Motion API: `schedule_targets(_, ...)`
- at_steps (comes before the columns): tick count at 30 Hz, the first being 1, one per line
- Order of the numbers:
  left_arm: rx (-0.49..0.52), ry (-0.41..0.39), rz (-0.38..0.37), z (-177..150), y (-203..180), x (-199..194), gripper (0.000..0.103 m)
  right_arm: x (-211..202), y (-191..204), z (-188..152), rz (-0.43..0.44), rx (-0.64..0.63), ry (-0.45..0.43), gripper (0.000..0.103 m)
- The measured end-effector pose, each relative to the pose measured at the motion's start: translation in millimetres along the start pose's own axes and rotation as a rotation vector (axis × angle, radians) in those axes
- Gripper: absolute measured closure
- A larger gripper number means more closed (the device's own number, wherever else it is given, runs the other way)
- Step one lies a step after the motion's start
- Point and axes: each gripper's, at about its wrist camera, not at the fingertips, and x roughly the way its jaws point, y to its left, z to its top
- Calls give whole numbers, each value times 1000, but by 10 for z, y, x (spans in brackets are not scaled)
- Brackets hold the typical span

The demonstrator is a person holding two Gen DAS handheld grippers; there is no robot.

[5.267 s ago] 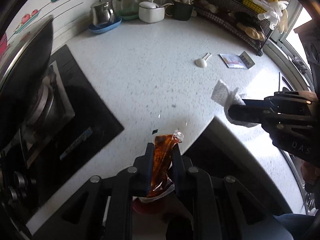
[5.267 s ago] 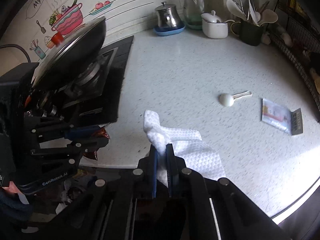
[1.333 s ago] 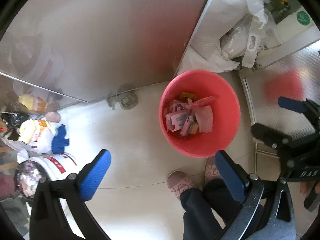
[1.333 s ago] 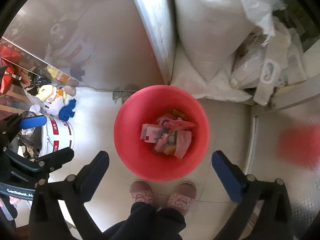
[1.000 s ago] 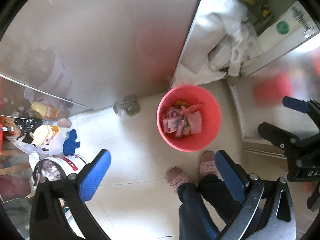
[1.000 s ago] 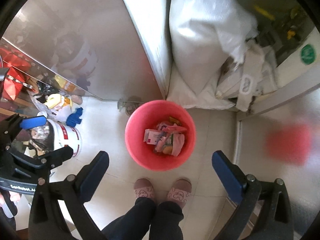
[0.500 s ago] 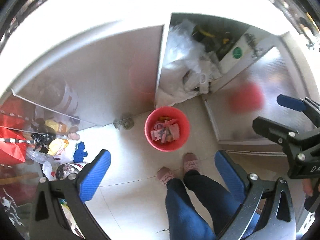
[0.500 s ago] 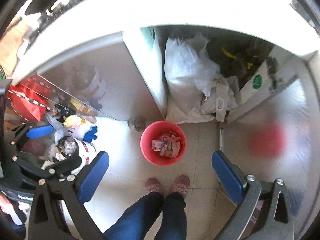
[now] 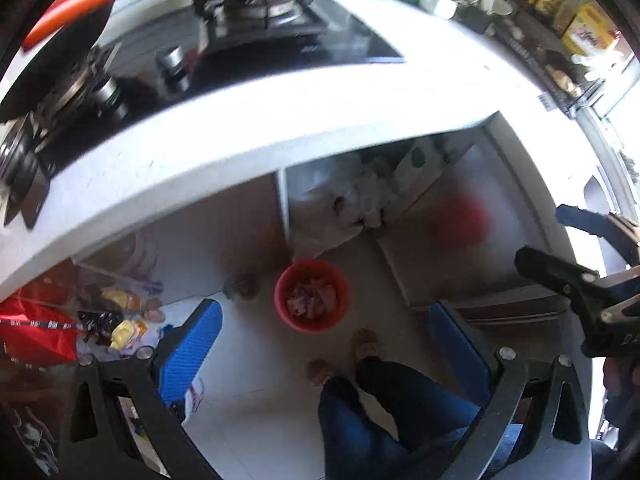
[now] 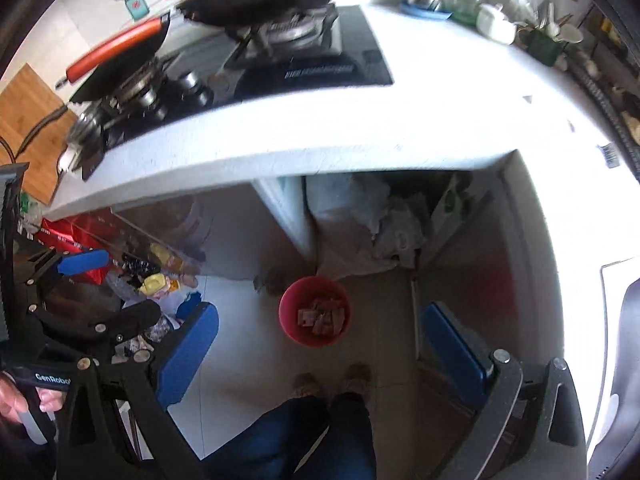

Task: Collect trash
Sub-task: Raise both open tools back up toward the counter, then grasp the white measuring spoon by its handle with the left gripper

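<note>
Both cameras have risen since half a second ago, so the white counter and the stove now fill the top of each frame and the red bucket looks smaller.

From the left wrist, the left gripper [image 9: 324, 344] is spread wide, its two blue pads far apart and nothing between them. The red bucket [image 9: 313, 295] sits on the pale floor in the middle of the frame, with the trash [image 9: 311, 299] piled inside it as a blurry heap of wrappers. The person's two slippers are just below the bucket, and blue trouser legs run to the bottom edge. The counter [image 9: 280, 120] curves across the upper half. The stove [image 9: 256, 36] with a dark pan and its orange-red handle is at the upper left. A yellow box [image 9: 588, 34] at the upper right has writing too blurred to read. The right gripper [image 9: 576, 248] shows at the right edge, jaws apart, with the letter "D" on its body.

From the right wrist, the right gripper [image 10: 320, 344] is also wide apart and holds nothing. The bucket [image 10: 315, 311] is in the middle of the frame on the floor, with the trash [image 10: 322, 318] inside. White bags [image 10: 380, 224] sit in the cupboard under the counter [image 10: 320, 132], above the bucket. The left gripper [image 10: 96, 292] is at the lower left, its jaws apart, and its body reads "GenRobo".
</note>
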Motion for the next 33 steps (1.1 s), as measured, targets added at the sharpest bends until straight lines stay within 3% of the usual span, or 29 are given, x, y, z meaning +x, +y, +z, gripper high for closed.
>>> schedule_targets(7, 63, -39, -45, 471, -337, -102, 0, -192, -339, 172, 0, 54, -52, 1)
schedule_targets(15, 151, -65, -52, 1385, -906, 41, 0, -326, -979, 558, -24, 118, -92, 0)
schedule_targets(23, 321, -48, -96, 2345, -1892, 467, 0, -284, -2032, 1166, -78, 230, -93, 1)
schedule_targets(33, 524, -5, -156, 3191, -2953, 1072, 0, -159, -3107, 1414, -154, 392, -70, 1)
